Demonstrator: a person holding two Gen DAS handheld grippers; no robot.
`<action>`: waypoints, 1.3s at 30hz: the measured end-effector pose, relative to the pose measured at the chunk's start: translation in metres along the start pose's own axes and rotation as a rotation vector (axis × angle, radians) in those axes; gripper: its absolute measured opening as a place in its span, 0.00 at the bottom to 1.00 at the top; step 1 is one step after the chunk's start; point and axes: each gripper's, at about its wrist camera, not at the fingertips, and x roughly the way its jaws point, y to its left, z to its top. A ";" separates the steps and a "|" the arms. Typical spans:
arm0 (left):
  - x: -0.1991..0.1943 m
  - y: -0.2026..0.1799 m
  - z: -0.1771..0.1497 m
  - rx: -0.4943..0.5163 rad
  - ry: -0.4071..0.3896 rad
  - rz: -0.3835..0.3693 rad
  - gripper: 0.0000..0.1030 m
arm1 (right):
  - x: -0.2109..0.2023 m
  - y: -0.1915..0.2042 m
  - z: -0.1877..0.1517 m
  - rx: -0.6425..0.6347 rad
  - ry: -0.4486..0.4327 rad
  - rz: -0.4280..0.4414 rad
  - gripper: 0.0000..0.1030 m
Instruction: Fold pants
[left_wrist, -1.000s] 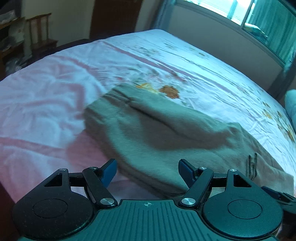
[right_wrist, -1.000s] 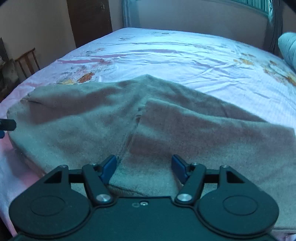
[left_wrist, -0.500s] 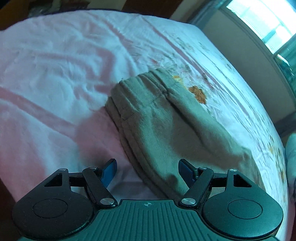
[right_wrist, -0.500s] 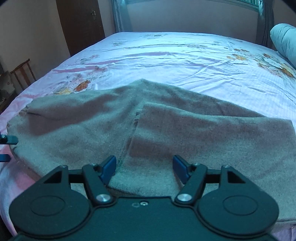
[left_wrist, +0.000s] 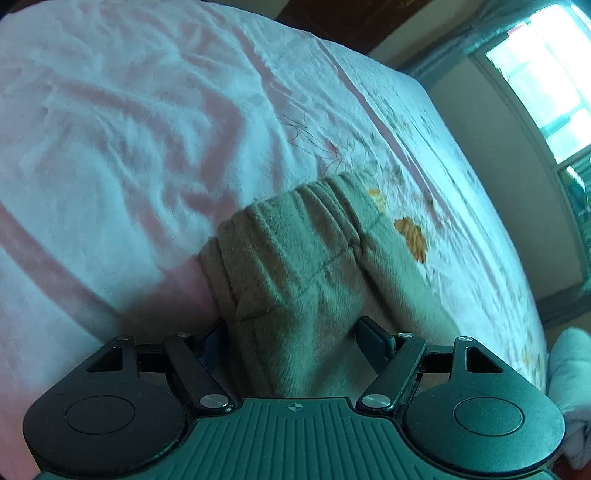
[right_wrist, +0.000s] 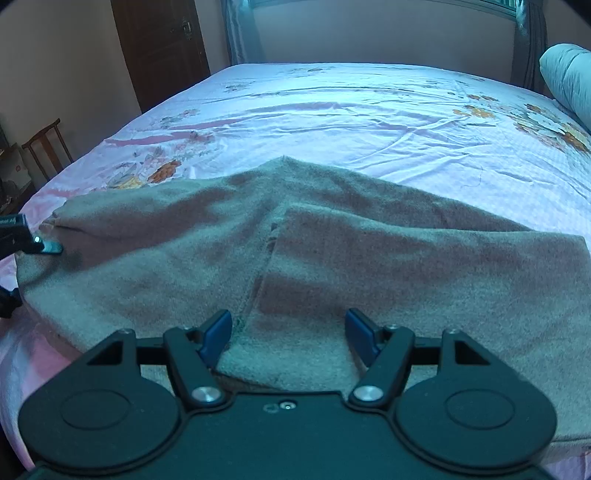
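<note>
Bed (right_wrist: 369, 107) with wrinkled pink flowered sheet (left_wrist: 129, 129). Grey-green pants (right_wrist: 332, 251) spread flat across near part, one leg folded over. Pale rolled bedding (right_wrist: 569, 81) at far right corner.

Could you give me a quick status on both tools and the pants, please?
Left tool open, straddling waistband. Right tool open over folded leg edge. Pants flat on bed. Nothing in the way.

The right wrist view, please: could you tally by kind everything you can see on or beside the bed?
Pants: 1
Pillow: 1
Chair: 1
Door: 1
Grippers: 2, right gripper and left gripper
Total: 6
</note>
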 end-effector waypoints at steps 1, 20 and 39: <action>0.000 -0.001 -0.001 0.004 -0.006 0.001 0.71 | 0.000 0.001 0.000 -0.003 0.000 -0.002 0.60; -0.014 -0.048 -0.010 0.338 -0.067 0.141 0.36 | -0.003 -0.006 0.003 0.053 -0.004 0.012 0.58; -0.023 -0.052 -0.017 0.389 -0.119 0.126 0.34 | 0.009 -0.001 0.029 -0.053 -0.061 -0.145 0.58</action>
